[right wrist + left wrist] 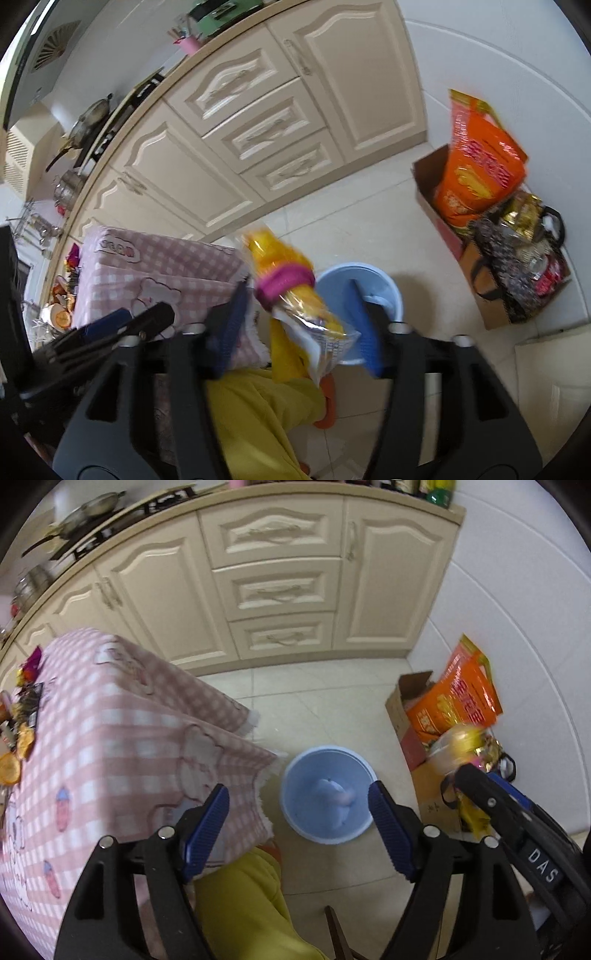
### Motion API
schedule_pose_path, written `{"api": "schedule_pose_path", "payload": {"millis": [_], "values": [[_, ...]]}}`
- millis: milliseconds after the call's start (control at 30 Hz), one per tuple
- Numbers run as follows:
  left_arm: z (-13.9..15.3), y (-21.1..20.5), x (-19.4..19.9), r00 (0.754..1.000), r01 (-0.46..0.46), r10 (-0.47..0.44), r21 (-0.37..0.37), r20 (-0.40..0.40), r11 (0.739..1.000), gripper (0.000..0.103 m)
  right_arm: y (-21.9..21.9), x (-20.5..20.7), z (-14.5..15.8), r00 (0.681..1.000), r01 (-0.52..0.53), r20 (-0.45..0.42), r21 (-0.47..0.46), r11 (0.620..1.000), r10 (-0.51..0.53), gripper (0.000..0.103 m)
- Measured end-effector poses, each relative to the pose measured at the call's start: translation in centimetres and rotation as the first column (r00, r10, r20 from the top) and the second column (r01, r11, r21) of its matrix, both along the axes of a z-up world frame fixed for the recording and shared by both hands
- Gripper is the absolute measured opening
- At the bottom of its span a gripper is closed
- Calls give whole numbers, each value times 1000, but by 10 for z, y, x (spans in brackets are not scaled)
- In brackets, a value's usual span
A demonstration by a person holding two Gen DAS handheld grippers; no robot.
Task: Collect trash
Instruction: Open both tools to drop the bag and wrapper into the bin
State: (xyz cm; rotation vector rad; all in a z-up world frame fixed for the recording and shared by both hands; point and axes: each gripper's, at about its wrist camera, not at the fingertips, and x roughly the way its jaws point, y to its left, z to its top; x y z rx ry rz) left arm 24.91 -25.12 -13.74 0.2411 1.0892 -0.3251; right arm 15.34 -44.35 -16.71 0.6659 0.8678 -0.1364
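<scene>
The right hand-held gripper (301,325), jaws spread around a yellow wrapper (295,295), should center over the blue bin (391,291) beside the table (122,266) before letting go; the left hand-held gripper (299,819) hangs released.

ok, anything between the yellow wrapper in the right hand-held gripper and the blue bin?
Nothing visible. The yellow wrapper hangs between the right hand-held gripper fingers, above the blue bin. The bin's mouth is open, and the tablecloth edge sits beside it, not over it.

A crumpled yellow snack wrapper (295,295) with a magenta band and clear foil end hangs tilted above the floor beside a round light-blue bin (325,797), which stands upright by the tablecloth's hanging corner.
</scene>
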Motion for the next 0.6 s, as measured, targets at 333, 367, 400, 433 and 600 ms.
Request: {"api": "schedule_pose_path", "payload": {"millis": [333,367,400,433,600], "values": [[12,21,-2,999,-34,34,-12,28,999,79,9,4,2,1000,-11,-11,1,1000,11,76],[13,22,-3,999,-33,33,-12,28,999,79,9,3,3,1000,-10,-12,2,1000,10,76],[13,22,-4,999,-29,29,-11,27,1000,79,10,0,3,1000,-9,-11,2,1000,9,76],[13,22,-5,999,-25,25,-12,26,1000,79,11,-3,5,1000,-6,-11,0,1000,6,76],[17,22,-15,999,-8,8,-21,33,1000,79,15,-16,14,1000,-5,0,-17,1000,5,76]]}}
